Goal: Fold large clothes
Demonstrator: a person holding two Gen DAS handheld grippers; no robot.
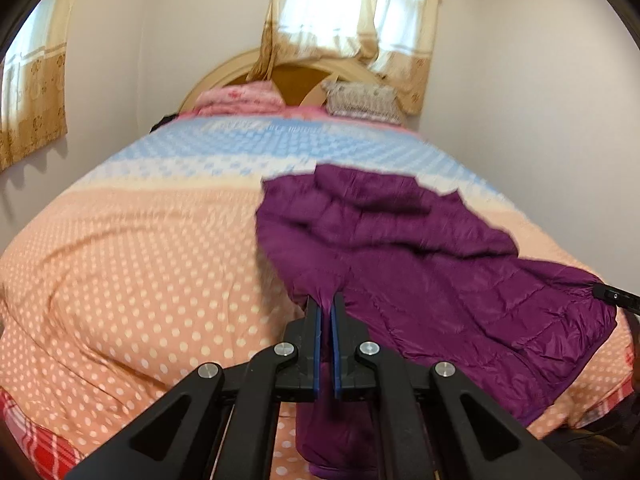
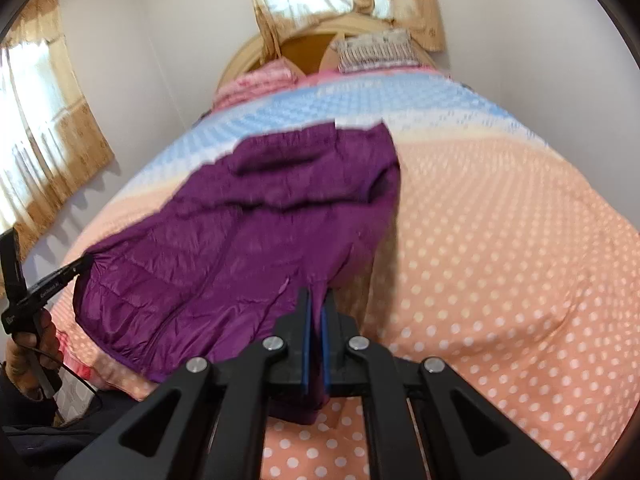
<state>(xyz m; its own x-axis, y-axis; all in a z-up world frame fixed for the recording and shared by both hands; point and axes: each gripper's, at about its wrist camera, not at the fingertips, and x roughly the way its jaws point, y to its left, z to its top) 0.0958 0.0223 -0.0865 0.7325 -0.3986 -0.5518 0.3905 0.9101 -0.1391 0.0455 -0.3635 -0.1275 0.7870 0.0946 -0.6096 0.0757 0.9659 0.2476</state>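
A purple quilted jacket [image 1: 404, 248] lies on the bed, its near hem lifted off the cover. My left gripper [image 1: 326, 300] is shut on the jacket's near left corner, and purple cloth hangs down between its blue pads. In the right wrist view the same jacket [image 2: 240, 232] stretches to the left, and my right gripper [image 2: 316, 298] is shut on its near right corner. The right gripper's tip [image 1: 614, 298] shows at the jacket's far edge in the left wrist view. The left gripper [image 2: 76, 266] pinches the opposite corner in the right wrist view, held by a hand [image 2: 30, 356].
The bed cover [image 1: 140, 280] is orange with white dots, turning blue toward the headboard [image 1: 296, 76]. A pink pillow [image 1: 240, 98] and a patterned pillow [image 1: 362, 102] lie at the head. Curtained windows [image 1: 352, 12] stand behind and at left; white walls flank the bed.
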